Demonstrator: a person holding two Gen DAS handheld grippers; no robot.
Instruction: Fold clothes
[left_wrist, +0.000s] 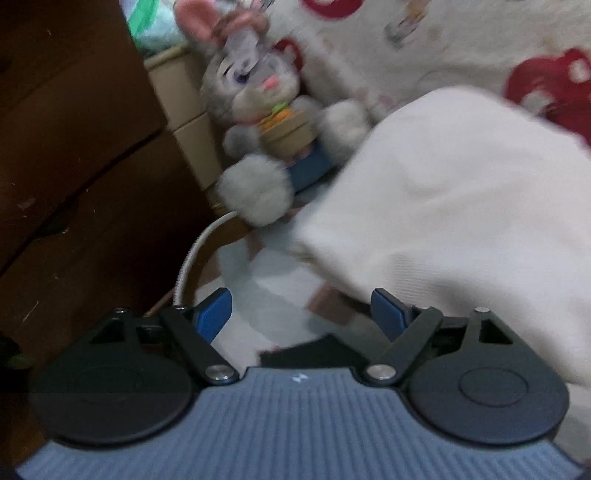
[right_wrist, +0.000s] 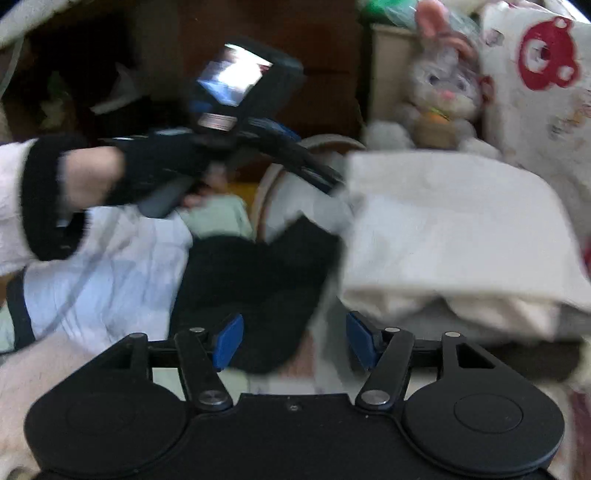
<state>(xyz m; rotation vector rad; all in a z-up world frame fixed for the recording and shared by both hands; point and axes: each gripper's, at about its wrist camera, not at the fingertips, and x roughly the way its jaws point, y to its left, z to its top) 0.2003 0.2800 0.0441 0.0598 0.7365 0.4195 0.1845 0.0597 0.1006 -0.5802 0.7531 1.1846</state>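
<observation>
Left gripper (left_wrist: 301, 315): nearest in the left wrist view; blue fingers (left_wrist: 214, 314) spread wide, nothing between them, pads clear of any cloth.
Right gripper (right_wrist: 295, 341): nearest in the right wrist view; blue fingers (right_wrist: 229, 341) spread wide, nothing gripped; a black garment (right_wrist: 258, 295) lies just beyond the gap, not pinched.
Black garment: crumpled on the bed (right_wrist: 535, 110), to the left of the folded stack, partly over pale cloth (right_wrist: 103, 273).
White folded garment (right_wrist: 454, 225): a flat folded piece on top of a cream stack (right_wrist: 424, 306); in the left wrist view it fills the right side (left_wrist: 461, 221), just beyond the right finger.
Left hand (right_wrist: 147, 173): in a black glove, white sleeve with black cuff, holding the other gripper, whose tips reach toward the stack's near-left corner; contact cannot be told through the blur.
Cable (left_wrist: 199, 251): white, curving off the bed's left edge.
Plush rabbit (left_wrist: 258, 122): grey, sitting behind the stack at the bed's far edge.
Bed cover: white with red bear prints (left_wrist: 546, 85), behind and right of the rabbit.
Cabinet (left_wrist: 74, 147): dark brown wood, beside the bed on the left.
</observation>
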